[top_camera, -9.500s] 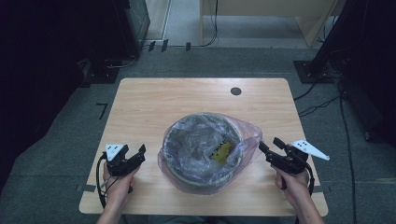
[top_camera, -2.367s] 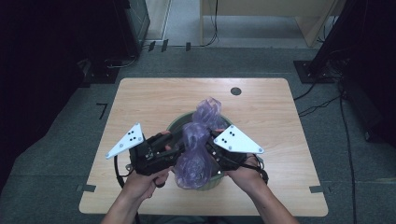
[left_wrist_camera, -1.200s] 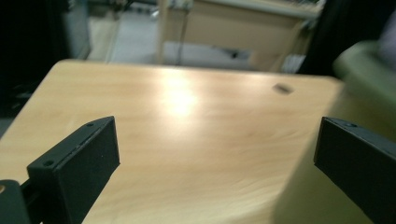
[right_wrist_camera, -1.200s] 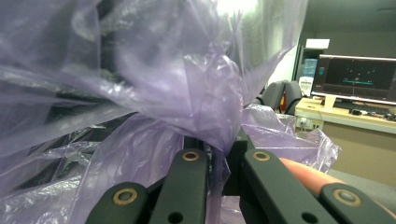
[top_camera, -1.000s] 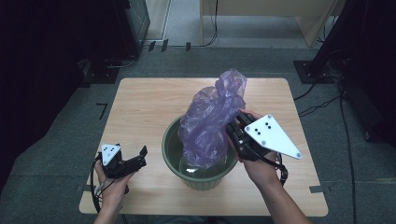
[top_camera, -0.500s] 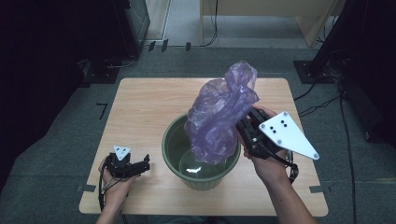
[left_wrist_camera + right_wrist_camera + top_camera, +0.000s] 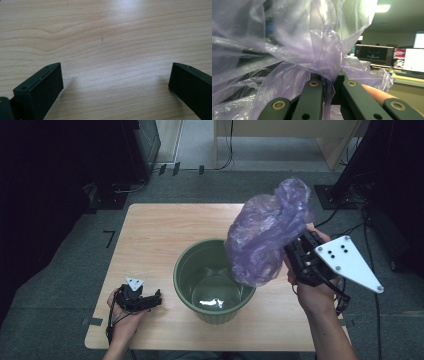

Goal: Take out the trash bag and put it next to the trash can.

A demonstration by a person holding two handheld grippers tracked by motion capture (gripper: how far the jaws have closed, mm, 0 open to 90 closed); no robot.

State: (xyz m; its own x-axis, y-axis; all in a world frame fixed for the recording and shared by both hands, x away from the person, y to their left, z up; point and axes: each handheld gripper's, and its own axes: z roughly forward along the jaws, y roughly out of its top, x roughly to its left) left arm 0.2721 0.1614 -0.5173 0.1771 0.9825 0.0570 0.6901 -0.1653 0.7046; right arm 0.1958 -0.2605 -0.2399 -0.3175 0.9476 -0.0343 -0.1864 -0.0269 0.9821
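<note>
Left gripper [image 7: 116,85] above the wooden table [image 7: 107,37] — jaws spread wide apart, only bare, pale wood grain between them.

High view above the table [image 7: 165,235] looking forward and down, claw cameras close, left one facing tabletop

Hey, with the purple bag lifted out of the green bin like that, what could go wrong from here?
The right claw pinches only a thin bunch of the purple plastic bag, so the film might slip or tear. The bag's lower end hangs close above the green bin rim and could snag and tip it. The left claw rests open on the table, not steadying the bin.
</note>
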